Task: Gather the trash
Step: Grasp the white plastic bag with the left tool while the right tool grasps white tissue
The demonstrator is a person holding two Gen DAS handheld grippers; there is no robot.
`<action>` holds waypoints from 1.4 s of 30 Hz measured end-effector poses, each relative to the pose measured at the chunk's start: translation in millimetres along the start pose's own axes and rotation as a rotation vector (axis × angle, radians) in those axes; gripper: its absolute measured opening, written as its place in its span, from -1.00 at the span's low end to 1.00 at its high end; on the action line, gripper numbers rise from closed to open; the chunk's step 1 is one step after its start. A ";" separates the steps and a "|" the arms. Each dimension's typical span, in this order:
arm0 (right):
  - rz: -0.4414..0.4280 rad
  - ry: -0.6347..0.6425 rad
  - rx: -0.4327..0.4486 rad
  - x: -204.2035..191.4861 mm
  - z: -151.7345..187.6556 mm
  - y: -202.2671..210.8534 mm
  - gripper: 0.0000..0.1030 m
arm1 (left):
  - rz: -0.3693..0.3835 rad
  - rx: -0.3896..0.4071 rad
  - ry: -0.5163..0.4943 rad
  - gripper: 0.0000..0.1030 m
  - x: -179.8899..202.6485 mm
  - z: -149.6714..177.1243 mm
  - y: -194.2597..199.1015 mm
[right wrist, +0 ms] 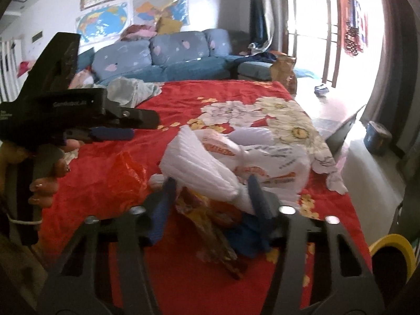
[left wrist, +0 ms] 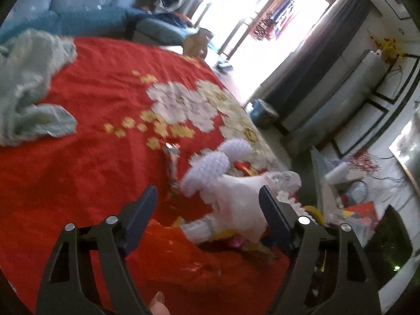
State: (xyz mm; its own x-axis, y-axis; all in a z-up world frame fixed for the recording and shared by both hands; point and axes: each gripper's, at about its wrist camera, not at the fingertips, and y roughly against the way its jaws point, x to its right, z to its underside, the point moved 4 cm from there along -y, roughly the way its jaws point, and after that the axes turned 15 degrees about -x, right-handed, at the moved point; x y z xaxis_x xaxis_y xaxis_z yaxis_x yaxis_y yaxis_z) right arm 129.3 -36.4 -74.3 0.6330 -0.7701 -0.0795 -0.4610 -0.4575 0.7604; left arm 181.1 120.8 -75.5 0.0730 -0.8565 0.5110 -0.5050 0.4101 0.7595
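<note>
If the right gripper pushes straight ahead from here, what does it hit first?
Most likely the white plastic bag: its twisted end already sits between the right gripper fingers, with wrappers just below. Depth is blurred, so contact is uncertain.

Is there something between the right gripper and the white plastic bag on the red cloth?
Nothing visible blocks it. The white plastic bag already lies between the fingers of the right gripper. Crumpled wrappers lie below the bag, not in the way.

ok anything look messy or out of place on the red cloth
Yes. Trash lies loose at the near edge of the red cloth: a white bag, an orange bag and crumpled wrappers in a heap. A foil wrapper lies apart, and a pale green cloth is bunched at the far side.
</note>
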 end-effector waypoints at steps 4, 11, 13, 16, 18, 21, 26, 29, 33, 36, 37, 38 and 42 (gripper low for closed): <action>-0.052 -0.077 0.002 9.5 2.9 1.3 -0.87 | 0.041 -0.041 -0.005 0.24 2.6 2.6 -14.5; -0.090 -0.193 0.046 31.9 5.7 11.2 -0.91 | 0.080 -0.093 -0.058 0.04 22.3 7.5 -36.8; -0.098 -0.209 0.058 35.8 5.0 14.7 -0.91 | 0.068 -0.098 -0.071 -0.17 26.6 8.2 -39.8; -0.099 -0.229 0.084 42.4 4.8 22.9 -0.92 | 0.044 -0.089 -0.092 -0.32 31.9 9.8 -40.0; -0.096 -0.239 0.098 45.6 3.3 26.2 -0.92 | 0.027 -0.073 -0.107 -0.39 35.8 9.6 -36.8; -0.100 -0.257 0.123 51.0 2.8 35.1 -0.92 | 0.021 -0.046 -0.130 -0.44 42.7 9.8 -29.1; -0.107 -0.288 0.171 61.6 1.9 52.7 -0.92 | 0.008 0.018 -0.171 -0.46 58.6 9.7 -9.4; -0.115 -0.311 0.198 69.3 2.2 63.8 -0.92 | -0.003 0.054 -0.199 -0.46 69.8 9.2 2.5; -0.110 -0.332 0.222 79.1 3.3 75.3 -0.92 | -0.030 0.095 -0.239 -0.46 84.9 9.3 14.5; -0.098 -0.351 0.240 87.1 6.0 83.6 -0.92 | -0.028 0.105 -0.256 -0.46 93.7 10.5 19.0; -0.093 -0.358 0.247 90.1 7.7 86.6 -0.92 | -0.027 0.107 -0.259 -0.46 95.3 10.2 19.3; -0.089 -0.363 0.253 92.1 8.6 89.3 -0.92 | -0.023 0.109 -0.266 -0.46 98.5 11.0 20.3; -0.066 -0.388 0.275 104.4 14.3 99.9 -0.92 | -0.020 0.116 -0.291 -0.46 111.6 15.4 22.6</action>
State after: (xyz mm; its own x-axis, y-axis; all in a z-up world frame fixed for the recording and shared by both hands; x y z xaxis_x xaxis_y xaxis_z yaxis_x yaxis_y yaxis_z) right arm 140.4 -168.9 -15.8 0.4119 -0.8203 -0.3968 -0.6081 -0.5717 0.5507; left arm 164.6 29.6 -7.5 -0.1570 -0.9246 0.3472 -0.6022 0.3682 0.7084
